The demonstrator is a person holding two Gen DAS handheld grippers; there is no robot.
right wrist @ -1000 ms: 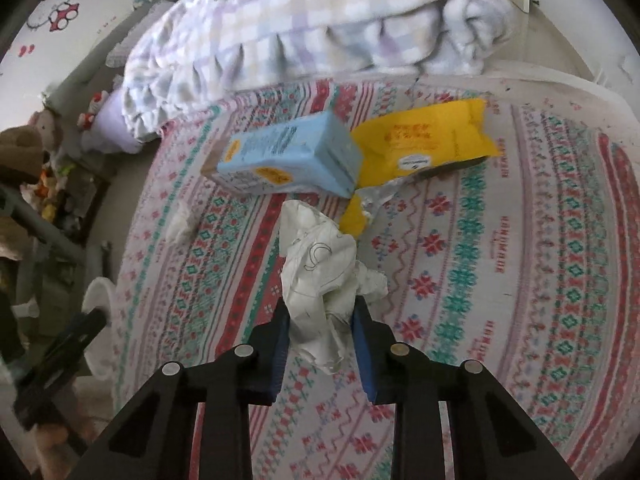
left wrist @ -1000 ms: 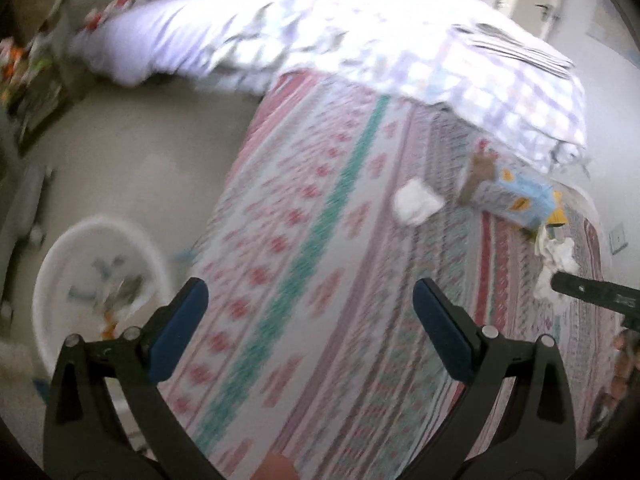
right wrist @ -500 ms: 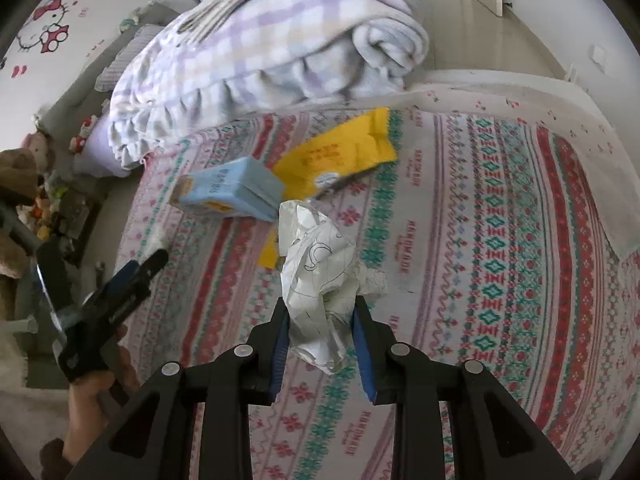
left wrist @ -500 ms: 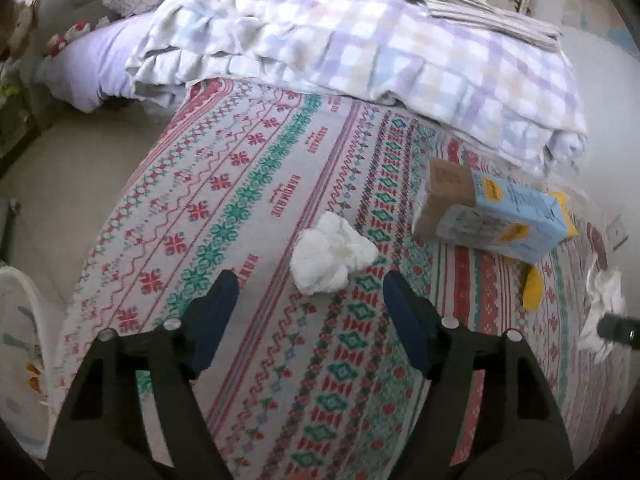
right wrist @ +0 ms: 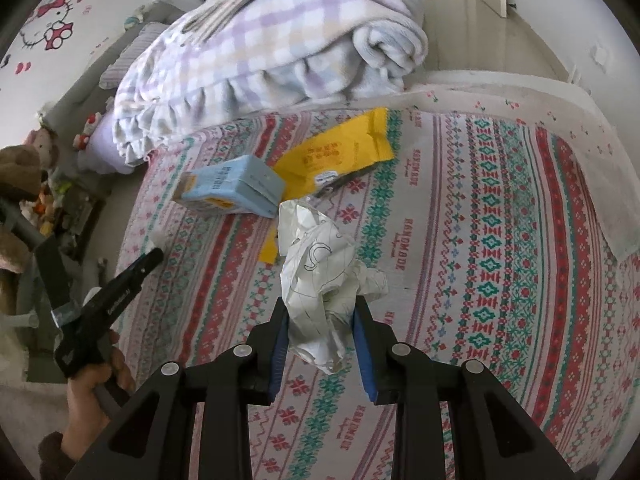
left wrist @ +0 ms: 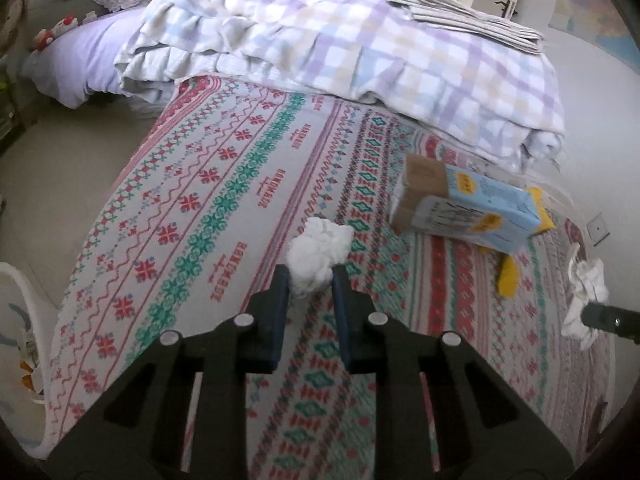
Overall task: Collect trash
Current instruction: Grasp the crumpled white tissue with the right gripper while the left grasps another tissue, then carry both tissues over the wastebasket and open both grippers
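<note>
My left gripper is shut on a white crumpled tissue that lies on the patterned bedspread. My right gripper is shut on a crumpled sheet of white paper and holds it above the bed; that paper also shows at the right edge of the left wrist view. A light blue carton lies on the bed, partly over a yellow packet. The left gripper's body shows in the right wrist view, held by a hand.
A folded checked blanket lies across the bed's far end, with folded newspapers on top. A white bin's rim stands on the floor left of the bed. A lilac pillow and soft toys lie at the left.
My left gripper swung from the bin toward the bed, came down over the white tissue and shut on it. My right gripper lifted and drew back with the crumpled paper still in it.
</note>
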